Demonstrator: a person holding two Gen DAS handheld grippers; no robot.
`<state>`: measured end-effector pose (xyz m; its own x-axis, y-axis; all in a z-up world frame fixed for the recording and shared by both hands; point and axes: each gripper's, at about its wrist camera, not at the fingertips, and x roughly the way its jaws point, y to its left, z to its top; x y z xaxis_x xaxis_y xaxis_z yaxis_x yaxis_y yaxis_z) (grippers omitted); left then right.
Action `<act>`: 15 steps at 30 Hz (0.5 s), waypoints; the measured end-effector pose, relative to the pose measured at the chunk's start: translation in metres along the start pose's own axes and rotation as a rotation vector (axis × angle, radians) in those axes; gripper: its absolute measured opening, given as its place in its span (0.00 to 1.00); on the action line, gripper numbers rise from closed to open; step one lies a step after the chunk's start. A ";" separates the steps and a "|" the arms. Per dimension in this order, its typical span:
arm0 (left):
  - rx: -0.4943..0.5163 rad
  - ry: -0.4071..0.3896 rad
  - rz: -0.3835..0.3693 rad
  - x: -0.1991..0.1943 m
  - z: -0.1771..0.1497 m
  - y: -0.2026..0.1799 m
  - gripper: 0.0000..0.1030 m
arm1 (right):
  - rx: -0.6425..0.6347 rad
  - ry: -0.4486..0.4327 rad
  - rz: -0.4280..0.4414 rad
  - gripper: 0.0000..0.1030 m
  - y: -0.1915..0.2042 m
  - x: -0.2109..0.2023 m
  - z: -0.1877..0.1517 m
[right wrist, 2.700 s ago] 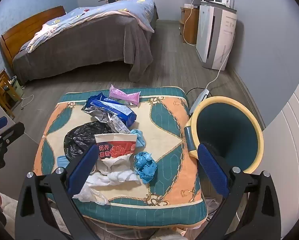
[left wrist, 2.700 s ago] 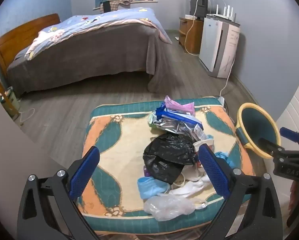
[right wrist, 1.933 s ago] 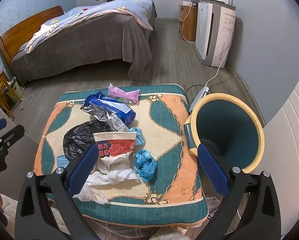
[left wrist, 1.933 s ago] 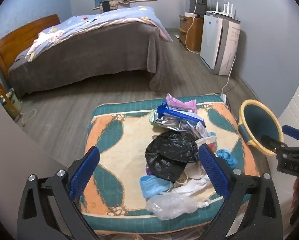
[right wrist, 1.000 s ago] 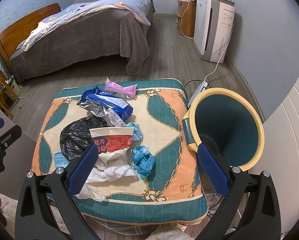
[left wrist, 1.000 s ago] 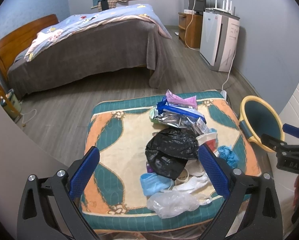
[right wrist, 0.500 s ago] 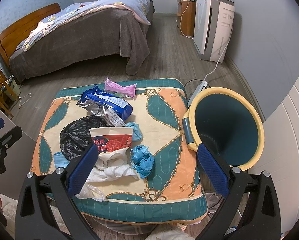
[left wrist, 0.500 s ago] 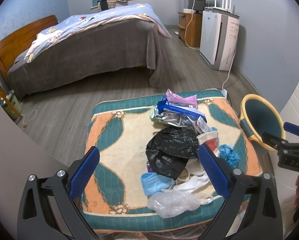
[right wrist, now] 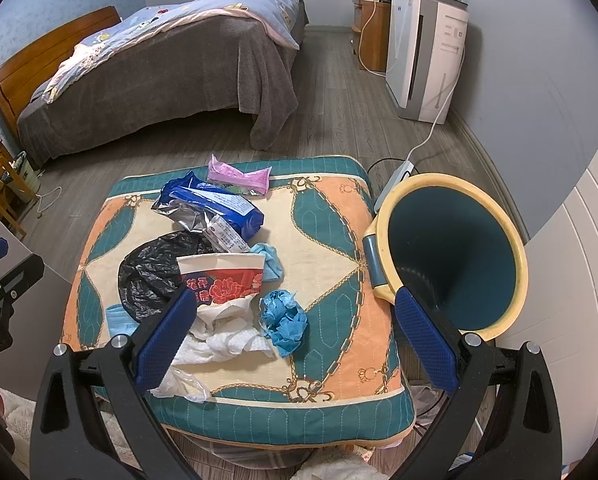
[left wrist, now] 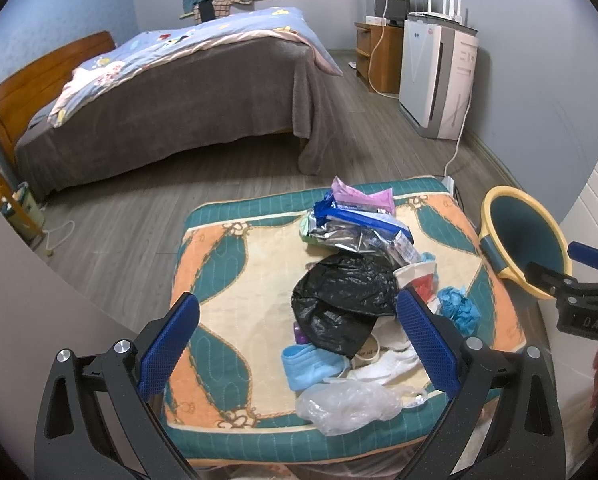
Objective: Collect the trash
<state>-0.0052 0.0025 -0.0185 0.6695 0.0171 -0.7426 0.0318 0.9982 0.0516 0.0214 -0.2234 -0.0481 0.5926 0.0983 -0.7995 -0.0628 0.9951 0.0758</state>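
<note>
Both views barely shifted, left tongs (left wrist: 297,344) and right tongs (right wrist: 295,342) wide open, empty

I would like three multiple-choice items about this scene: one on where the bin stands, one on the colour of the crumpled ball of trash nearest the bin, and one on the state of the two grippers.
1. Where is the yellow-rimmed bin?
A. On the bed
B. Beside the cushion's right edge
C. In the middle of the cushion

2. What colour is the crumpled ball lying nearest the bin?
A. Blue
B. Red
C. Green

3. How are the two grippers?
A. Both open and empty
B. Left one shut on the black bag
C. Right one shut on the paper cup

Key: 1 B, it stands against the cushion on its right side. 2 A, it is bright blue. 3 A, the left gripper and the right gripper both have their fingers spread wide, holding nothing.
</note>
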 end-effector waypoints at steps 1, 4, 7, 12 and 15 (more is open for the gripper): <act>-0.001 0.000 -0.001 0.000 0.000 0.000 0.95 | 0.000 0.001 0.000 0.95 0.000 0.000 0.000; -0.001 -0.001 0.000 0.001 -0.001 0.001 0.95 | 0.000 0.000 -0.001 0.95 0.000 0.000 0.000; -0.001 0.001 0.000 0.000 0.000 -0.001 0.95 | 0.001 0.002 0.000 0.95 -0.001 0.001 0.000; -0.004 0.003 0.003 0.003 -0.003 0.002 0.95 | -0.002 0.003 -0.004 0.95 -0.001 0.002 -0.001; -0.017 0.006 0.009 0.003 -0.004 0.006 0.95 | -0.007 0.003 -0.033 0.95 0.000 0.002 -0.003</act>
<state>-0.0053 0.0089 -0.0231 0.6654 0.0265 -0.7460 0.0127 0.9988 0.0469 0.0200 -0.2232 -0.0512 0.5922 0.0654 -0.8031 -0.0492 0.9978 0.0450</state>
